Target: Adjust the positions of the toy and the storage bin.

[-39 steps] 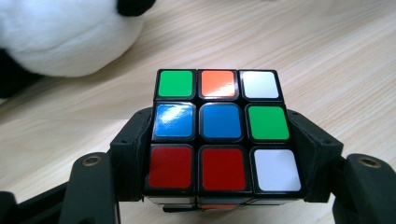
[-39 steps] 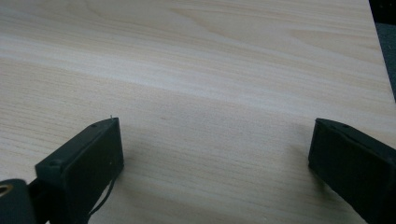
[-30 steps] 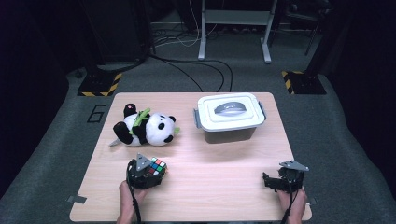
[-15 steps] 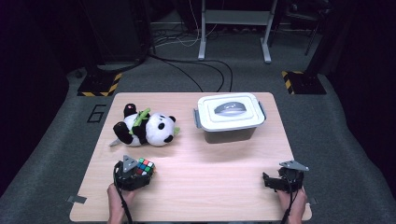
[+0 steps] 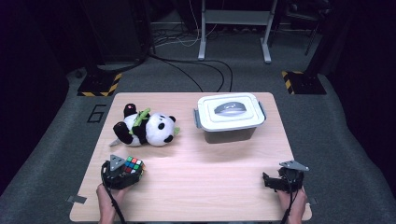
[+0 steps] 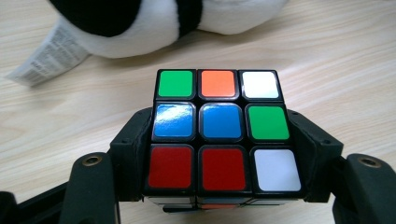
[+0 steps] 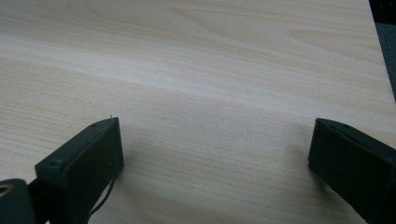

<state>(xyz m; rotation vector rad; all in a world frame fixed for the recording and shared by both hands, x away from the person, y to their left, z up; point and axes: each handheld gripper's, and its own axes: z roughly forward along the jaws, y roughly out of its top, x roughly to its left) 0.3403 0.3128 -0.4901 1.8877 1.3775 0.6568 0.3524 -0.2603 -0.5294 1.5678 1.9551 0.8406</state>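
Left gripper [image 6: 219,154] clamps a scrambled, glossy puzzle cube [image 6: 222,130] with black edges.

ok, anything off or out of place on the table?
Nothing is spilled or broken. The panda plush lies on its side, its label splayed on the wood. The cube in the left tongs is scrambled. The lidded box sits square; the right tongs are open.

cube [image 5: 132,164]: 1 | plush panda [image 5: 148,129]: 1 | lidded box [image 5: 230,115]: 1 | grippers: 2
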